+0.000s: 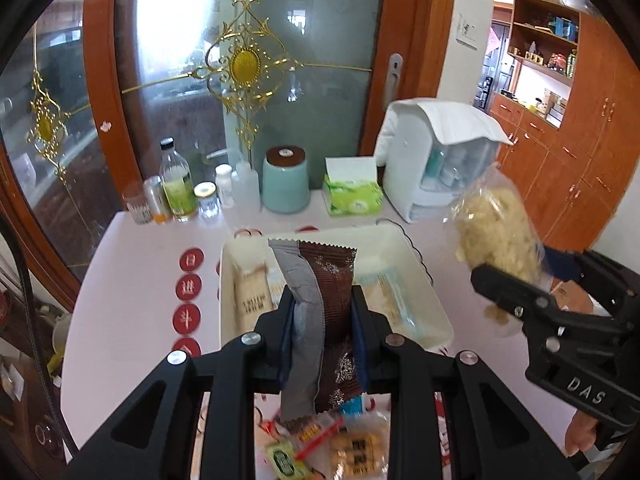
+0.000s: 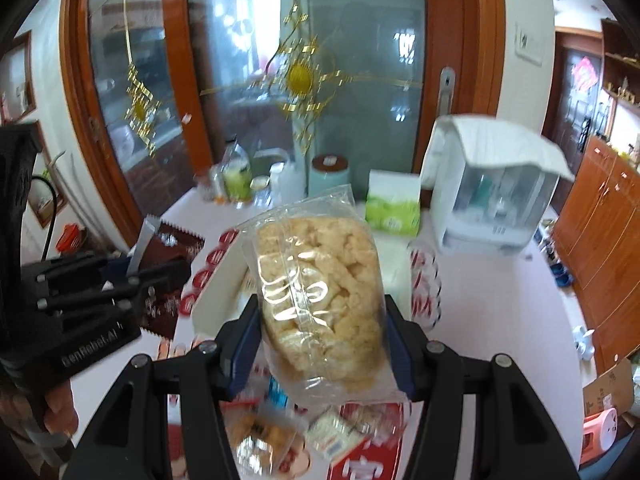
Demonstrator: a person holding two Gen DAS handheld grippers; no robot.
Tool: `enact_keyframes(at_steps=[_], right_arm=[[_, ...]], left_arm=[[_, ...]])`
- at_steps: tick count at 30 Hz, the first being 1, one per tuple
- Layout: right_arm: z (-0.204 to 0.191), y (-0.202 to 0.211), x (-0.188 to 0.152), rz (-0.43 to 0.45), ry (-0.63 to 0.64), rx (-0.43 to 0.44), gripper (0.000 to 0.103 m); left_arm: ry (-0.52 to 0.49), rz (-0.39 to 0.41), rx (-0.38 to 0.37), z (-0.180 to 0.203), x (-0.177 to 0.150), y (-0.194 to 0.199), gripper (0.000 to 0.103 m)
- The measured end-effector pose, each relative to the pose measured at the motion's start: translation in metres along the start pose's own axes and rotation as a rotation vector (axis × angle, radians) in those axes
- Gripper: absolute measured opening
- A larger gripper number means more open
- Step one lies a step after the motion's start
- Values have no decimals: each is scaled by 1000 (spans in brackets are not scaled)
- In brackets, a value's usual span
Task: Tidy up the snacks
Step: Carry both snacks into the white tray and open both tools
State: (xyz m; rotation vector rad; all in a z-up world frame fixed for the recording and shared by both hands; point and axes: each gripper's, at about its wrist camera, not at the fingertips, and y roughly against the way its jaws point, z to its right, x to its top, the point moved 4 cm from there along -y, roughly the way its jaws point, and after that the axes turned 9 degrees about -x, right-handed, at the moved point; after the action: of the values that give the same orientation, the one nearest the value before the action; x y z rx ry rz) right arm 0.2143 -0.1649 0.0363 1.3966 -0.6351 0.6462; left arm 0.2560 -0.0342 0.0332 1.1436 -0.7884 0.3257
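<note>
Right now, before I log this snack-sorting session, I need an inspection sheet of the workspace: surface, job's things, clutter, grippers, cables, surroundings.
Surface: pale table with red round markers.
Job's things: cream bin already holding a few packets; brown snack packet and clear bag of puffed snack lifted above it; loose snacks lie nearer the camera.
Clutter: bottles and jars, teal canister, green tissue pack, white covered appliance along the far edge.
Grippers: left hand-held gripper shut on the brown snack packet; right hand-held gripper shut on the clear bag.
Cables: nothing seen on the table.
Surroundings: glass doors with gold ornament, wooden cabinets.
</note>
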Motion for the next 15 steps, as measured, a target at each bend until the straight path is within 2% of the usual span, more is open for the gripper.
enact_keyframes(at_steps=[6, 15], right_arm=[[8, -34, 32, -17, -39, -23, 57], [18, -87, 45, -73, -68, -80, 57]], left_arm=[[14, -13, 27, -15, 24, -28, 23], [32, -74, 44, -31, 31, -77, 24]])
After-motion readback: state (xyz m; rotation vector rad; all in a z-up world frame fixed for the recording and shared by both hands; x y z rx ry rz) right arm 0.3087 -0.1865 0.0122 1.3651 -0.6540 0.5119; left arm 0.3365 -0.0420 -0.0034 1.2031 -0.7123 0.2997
